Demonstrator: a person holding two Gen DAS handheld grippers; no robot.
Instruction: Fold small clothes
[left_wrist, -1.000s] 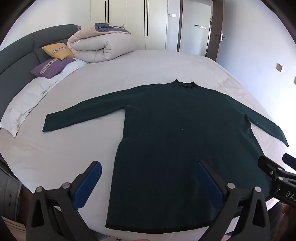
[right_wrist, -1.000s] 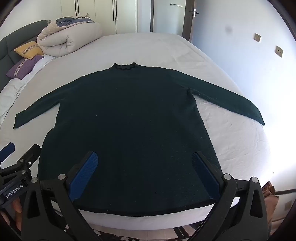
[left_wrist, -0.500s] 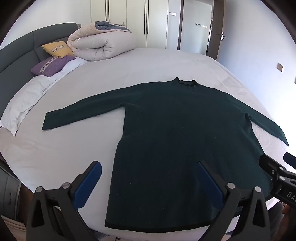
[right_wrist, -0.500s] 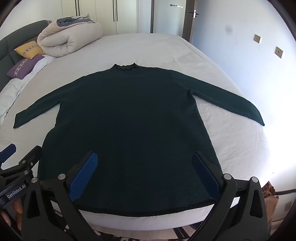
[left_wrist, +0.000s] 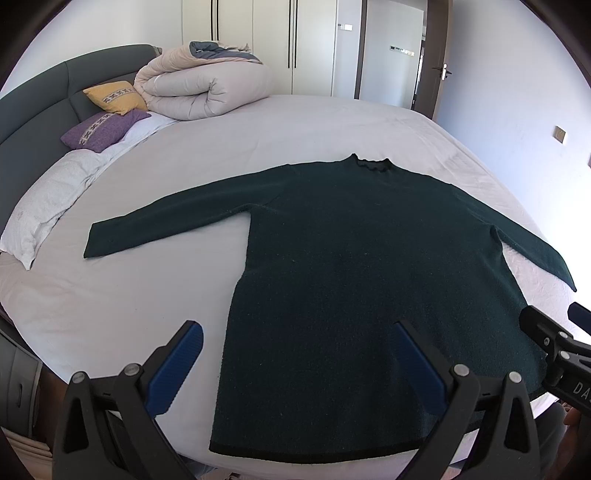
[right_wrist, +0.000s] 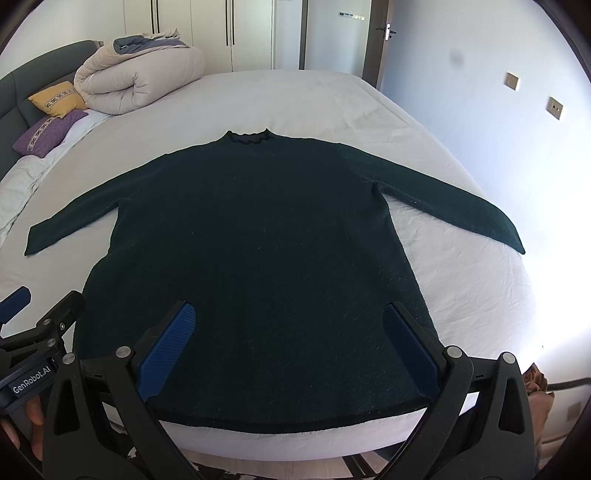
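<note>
Dark green sweater (left_wrist: 369, 266) flat on the bed (left_wrist: 129, 295), sleeves out both sides, collar at the far end, hem nearest the tongs; left gripper (left_wrist: 295, 358) spread wide, above the hem's left corner, holding nothing; right gripper (right_wrist: 291, 339) spread wide too, over the hem's middle, empty; rolled duvet (right_wrist: 140, 77) and pillows (left_wrist: 107, 110) far off left.

A dark green sweater (right_wrist: 255, 251) lies flat and unfolded on the bed, both sleeves spread out left and right, collar far, hem near.
</note>
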